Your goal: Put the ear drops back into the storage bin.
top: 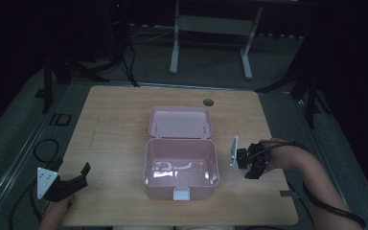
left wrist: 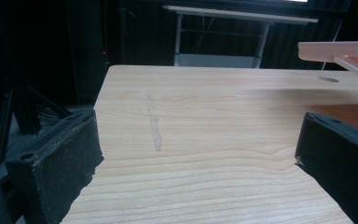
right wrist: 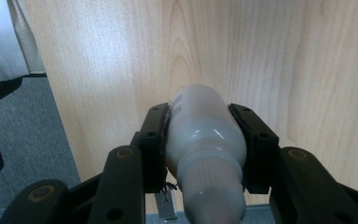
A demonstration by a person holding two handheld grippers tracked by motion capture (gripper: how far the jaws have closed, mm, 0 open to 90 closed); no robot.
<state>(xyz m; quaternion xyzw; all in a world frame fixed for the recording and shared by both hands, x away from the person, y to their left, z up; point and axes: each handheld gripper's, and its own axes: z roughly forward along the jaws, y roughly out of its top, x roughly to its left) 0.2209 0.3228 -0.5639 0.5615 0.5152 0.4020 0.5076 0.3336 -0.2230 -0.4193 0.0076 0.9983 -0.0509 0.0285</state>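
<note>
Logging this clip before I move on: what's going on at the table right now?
A person works at a wooden table with a tool in each hand. The right tool is shut on a small white bottle, held over the table to the right of an open pink box. The box looks empty, its lid swung back. The left tool is open and holds nothing, near the table's front left corner.

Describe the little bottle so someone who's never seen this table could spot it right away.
Start at the open pink box in the middle of the wooden table. To its right, the right gripper has its jaws closed around a small white bottle. Its ribbed cap points back toward the gripper.
</note>
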